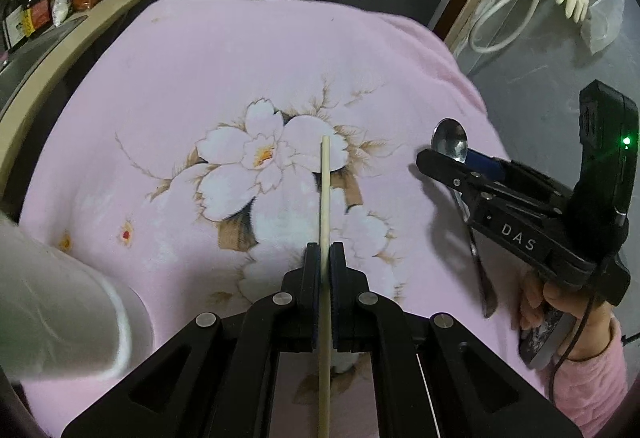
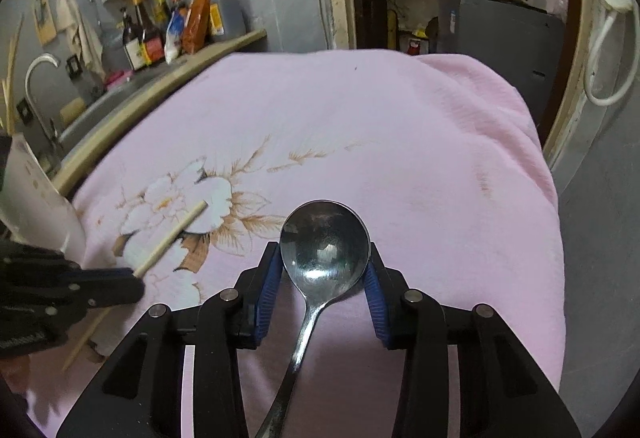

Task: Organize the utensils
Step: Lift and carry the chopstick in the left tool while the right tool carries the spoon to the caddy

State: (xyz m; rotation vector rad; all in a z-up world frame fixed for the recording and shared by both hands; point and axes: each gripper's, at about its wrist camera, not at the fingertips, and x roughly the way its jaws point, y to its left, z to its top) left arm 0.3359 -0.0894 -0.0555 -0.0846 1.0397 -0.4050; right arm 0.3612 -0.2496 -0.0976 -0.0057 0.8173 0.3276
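Lengthwise, chopstick (image 1: 325,198) points away from left claw (image 1: 325,258)

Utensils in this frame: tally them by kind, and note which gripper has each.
Chopstick: 1, clamped in the left gripper, above the pink floral cloth.
Metal spoon: 1, its bowl between the blue pads of the right gripper, which seem to touch its edges.
Total: 2 utensils.

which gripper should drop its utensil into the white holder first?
Left, probably. The left gripper is shut on the chopstick, and the white holder stands right beside it. The right gripper brackets the spoon bowl, farther off.
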